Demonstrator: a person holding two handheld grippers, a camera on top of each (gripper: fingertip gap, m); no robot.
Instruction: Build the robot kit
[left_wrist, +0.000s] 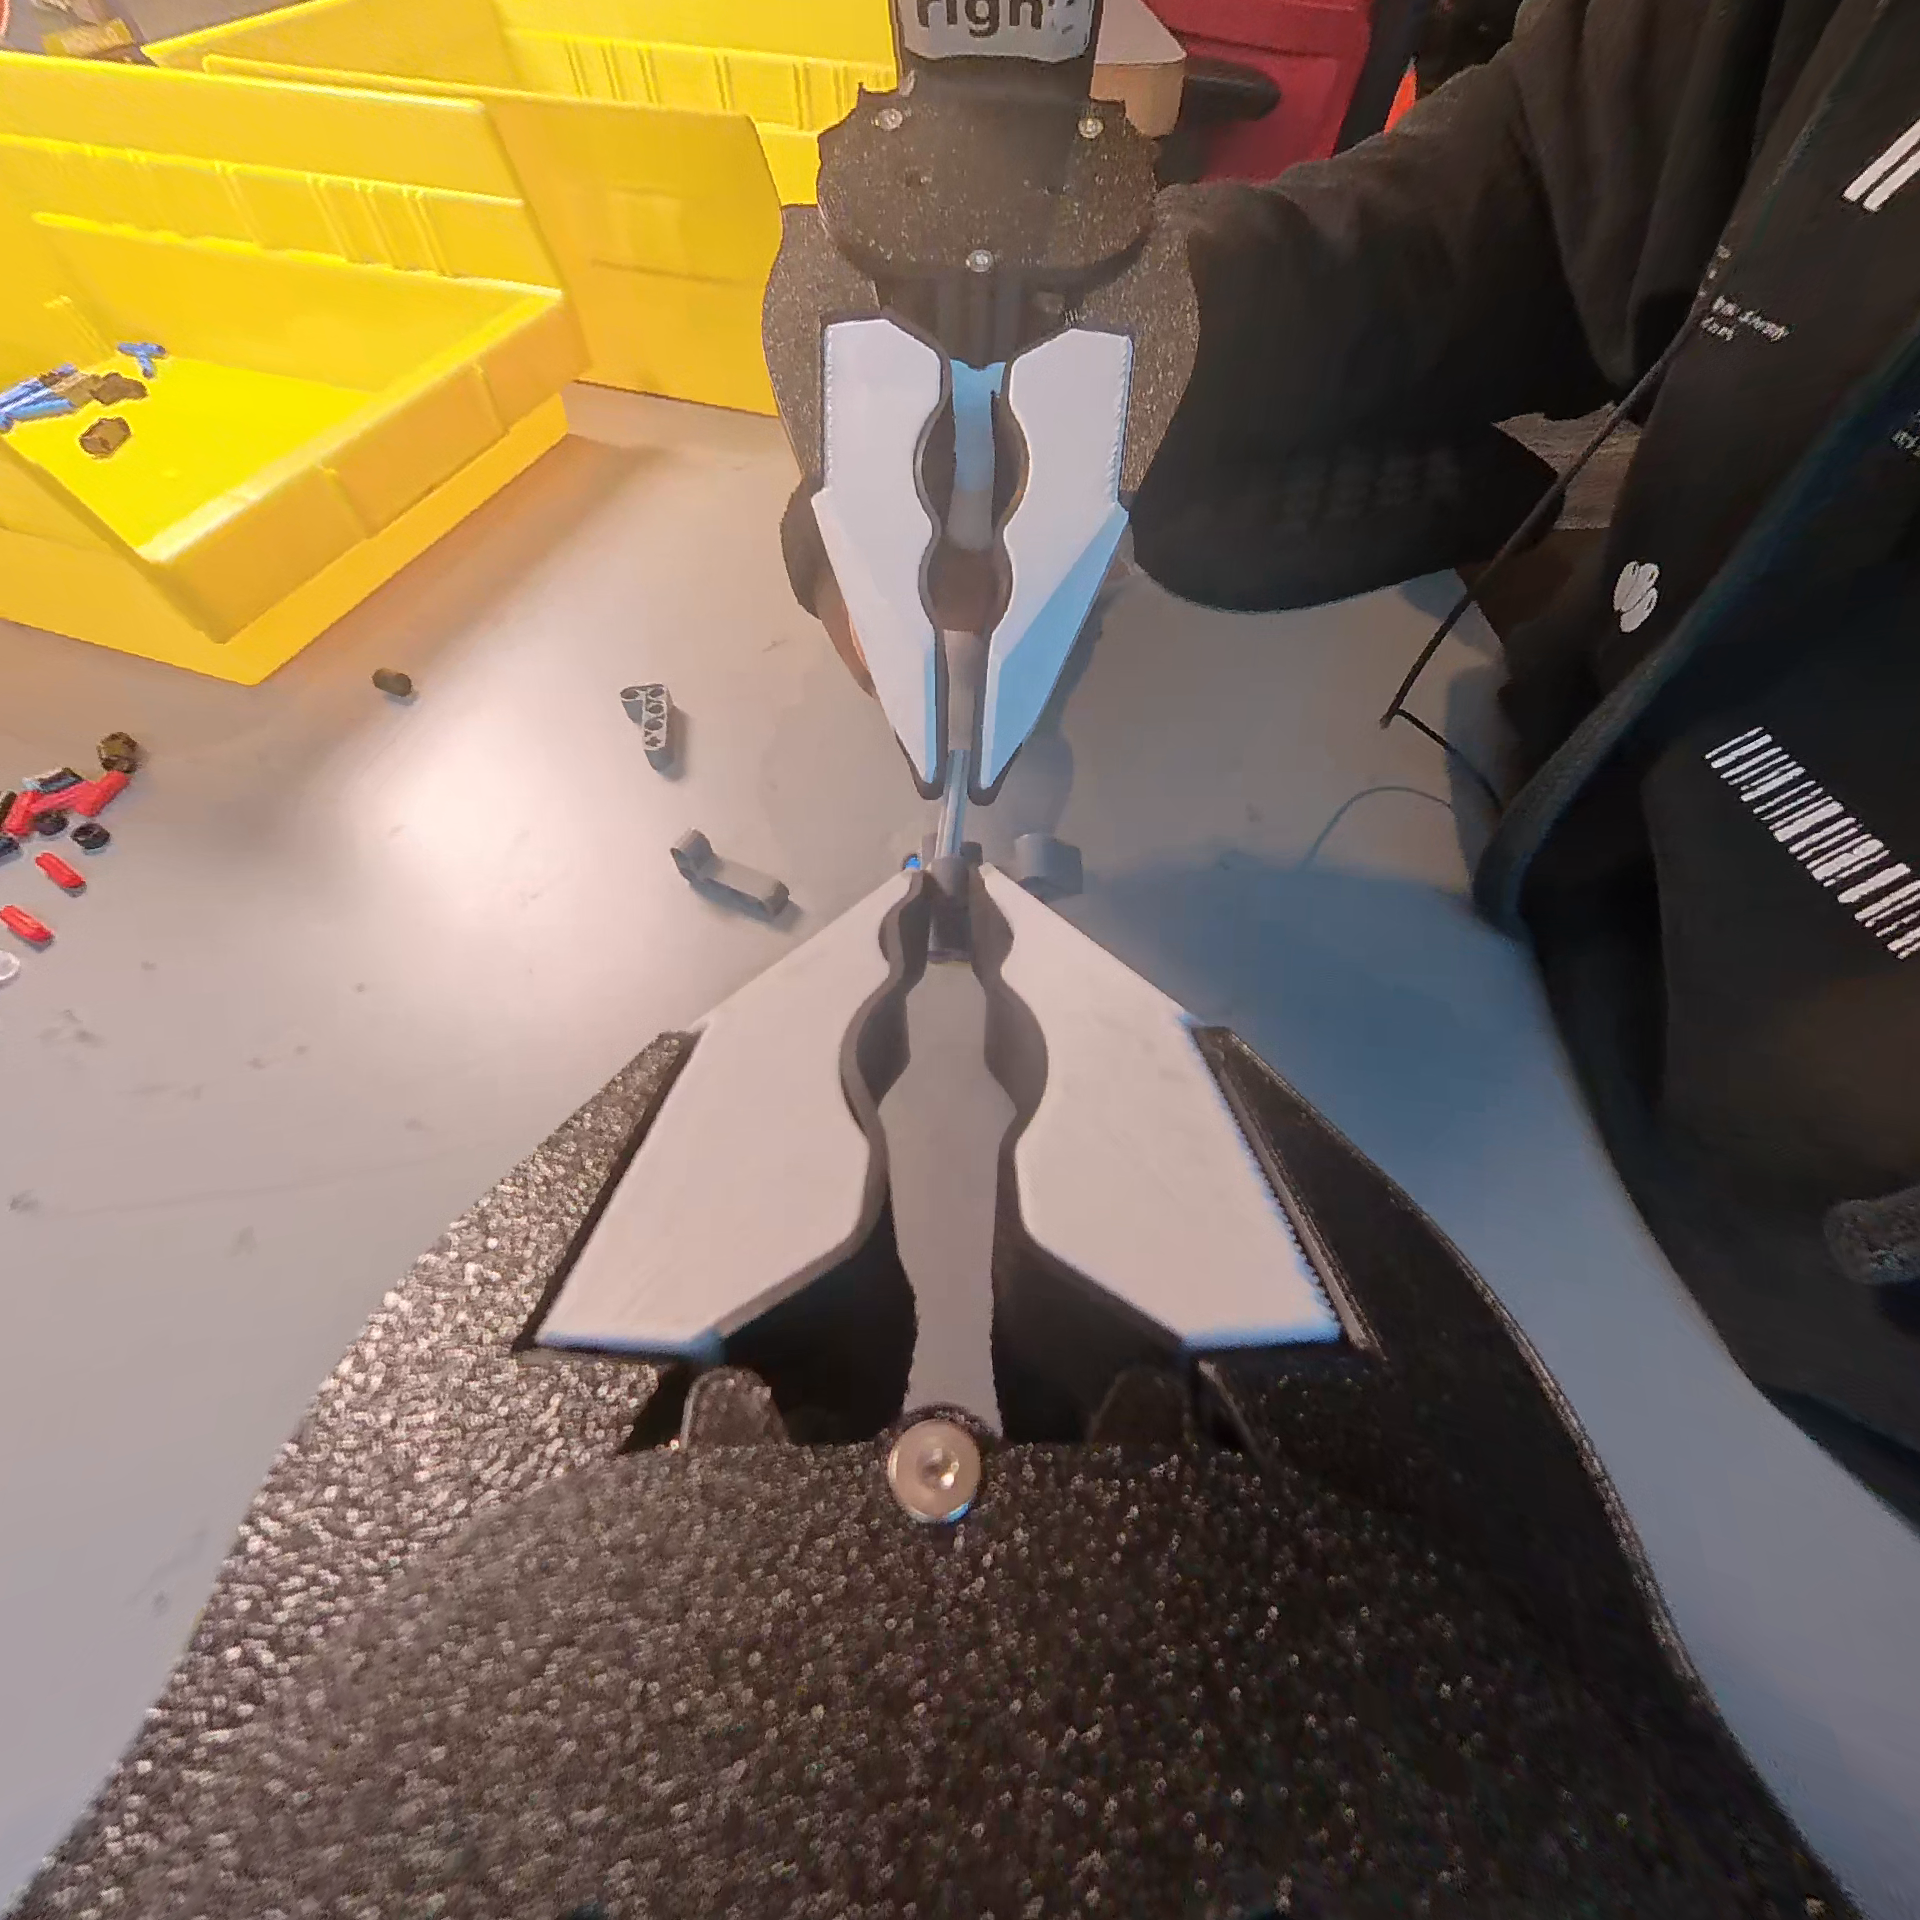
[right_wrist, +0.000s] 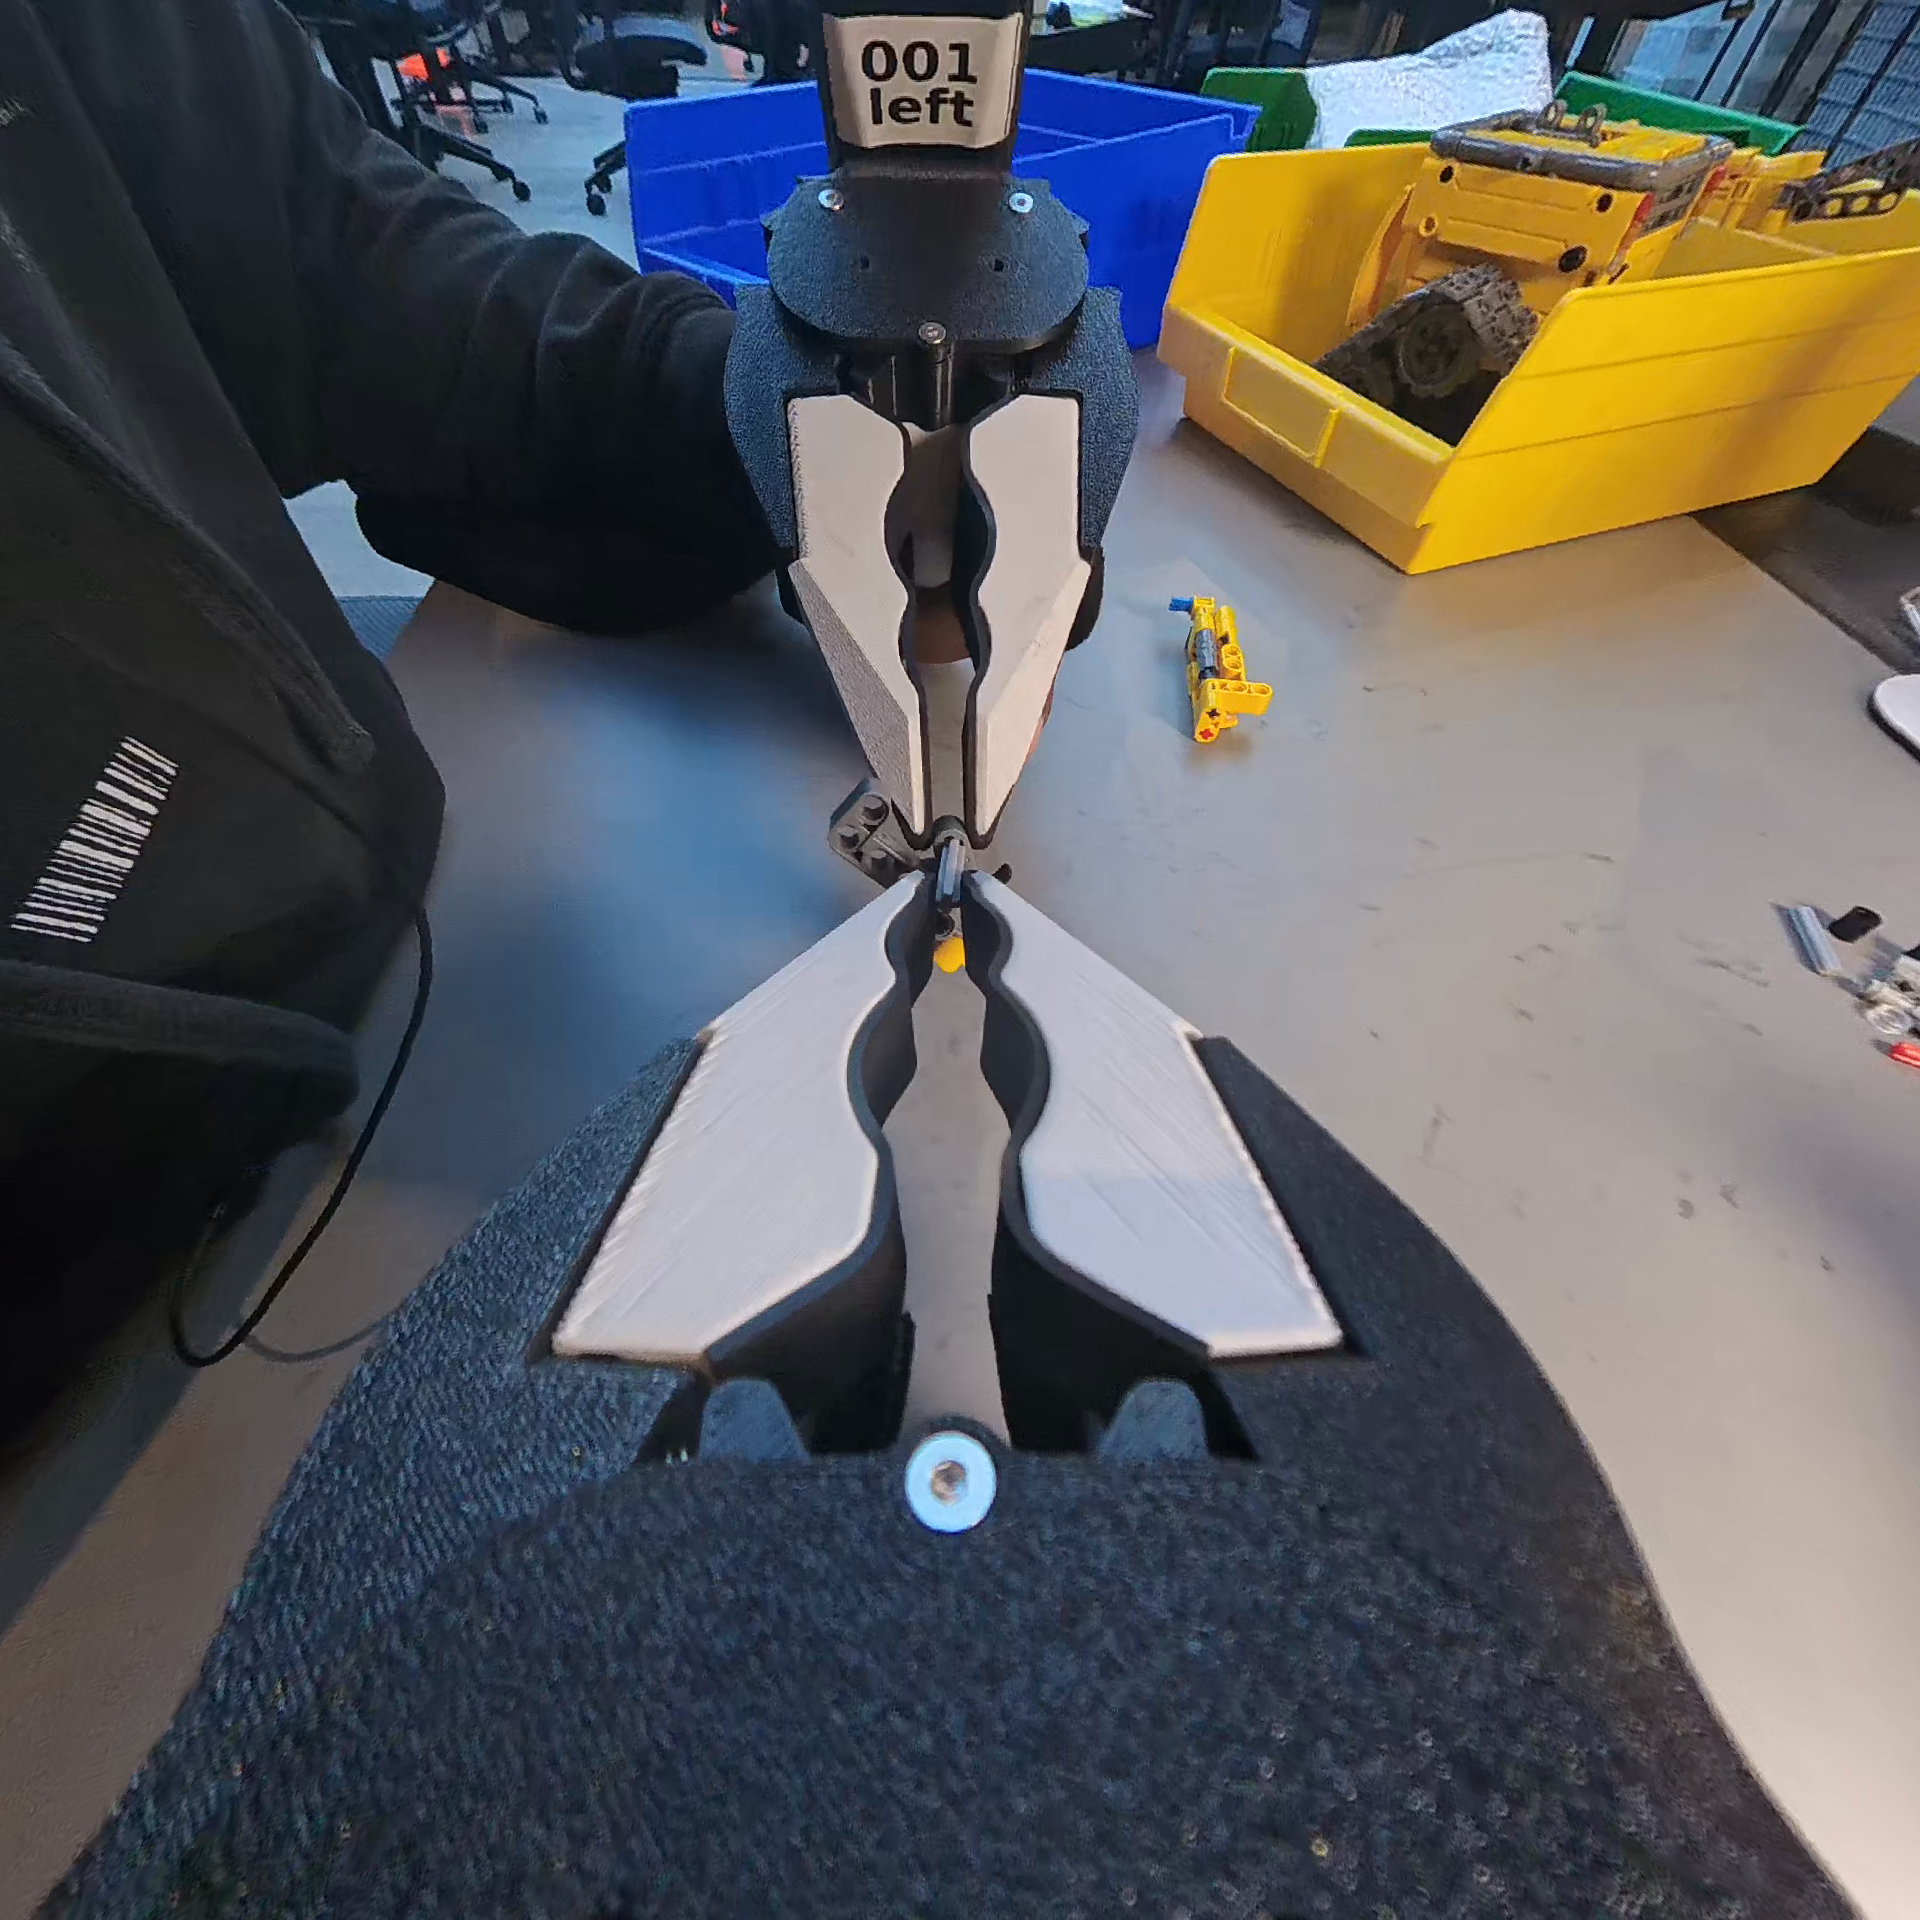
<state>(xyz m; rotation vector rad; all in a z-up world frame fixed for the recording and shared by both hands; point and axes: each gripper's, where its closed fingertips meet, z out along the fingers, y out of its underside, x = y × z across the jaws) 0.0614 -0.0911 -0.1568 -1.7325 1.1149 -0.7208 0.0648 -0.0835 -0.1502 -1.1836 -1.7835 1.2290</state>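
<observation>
Each claw's handle carries a printed white label.

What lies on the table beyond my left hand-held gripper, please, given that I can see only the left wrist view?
Observer: A small yellow brick assembly lies on the grey table, off to one side of the left hand-held gripper.
Operator: Thank you. Are there any bins on that side?
Observer: Yes, a yellow bin stands farther back, with a yellow tracked toy vehicle inside it.
Operator: Is anything next to that bin?
Observer: A blue bin stands beside it, behind the left hand-held gripper.
</observation>
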